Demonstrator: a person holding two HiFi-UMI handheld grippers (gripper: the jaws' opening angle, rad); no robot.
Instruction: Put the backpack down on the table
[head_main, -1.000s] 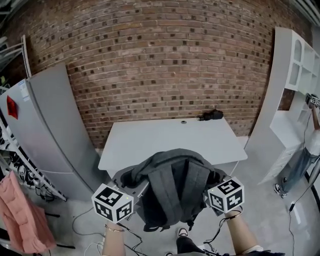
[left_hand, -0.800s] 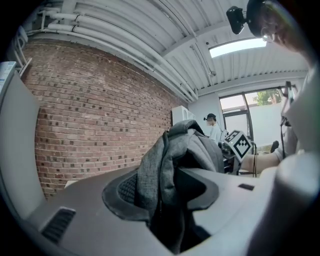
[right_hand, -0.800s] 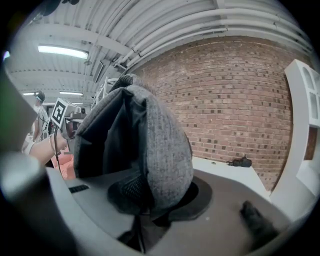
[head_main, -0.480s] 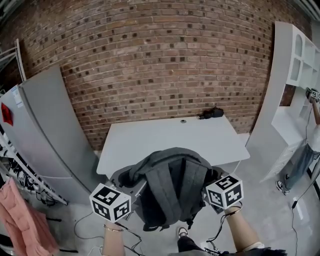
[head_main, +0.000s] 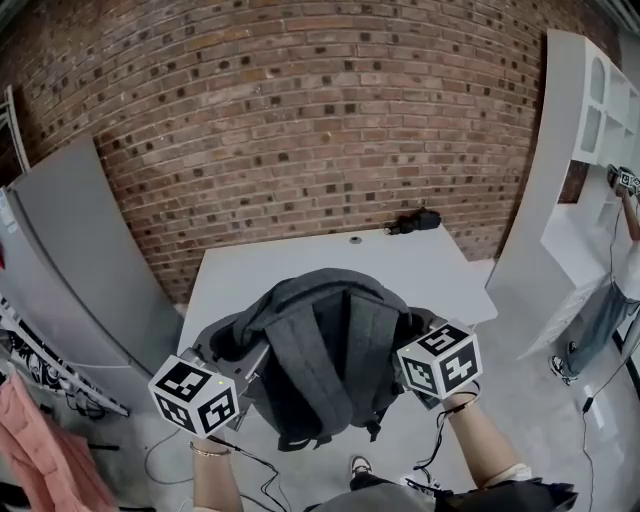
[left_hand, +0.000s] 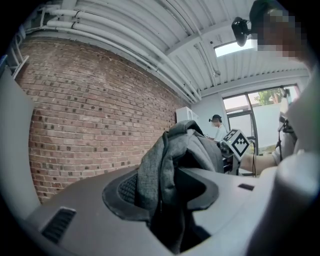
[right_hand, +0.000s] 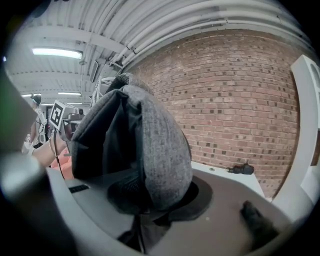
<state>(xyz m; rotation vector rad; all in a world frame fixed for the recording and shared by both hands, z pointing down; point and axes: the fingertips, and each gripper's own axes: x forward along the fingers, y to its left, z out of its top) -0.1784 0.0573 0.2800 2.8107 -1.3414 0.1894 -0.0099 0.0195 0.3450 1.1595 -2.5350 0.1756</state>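
I have the grey backpack (head_main: 322, 345) pinched from both sides. My left hand-held gripper (left_hand: 167, 200) is clamped on a fold of fabric at its left flank, and my right hand-held gripper (right_hand: 150, 197) on the right flank. The bag hangs in the air, straps toward me, above the near edge of the white counter (head_main: 400, 270) (its bottom over the floor). A small black object (head_main: 413, 221) lies at the counter's far edge.
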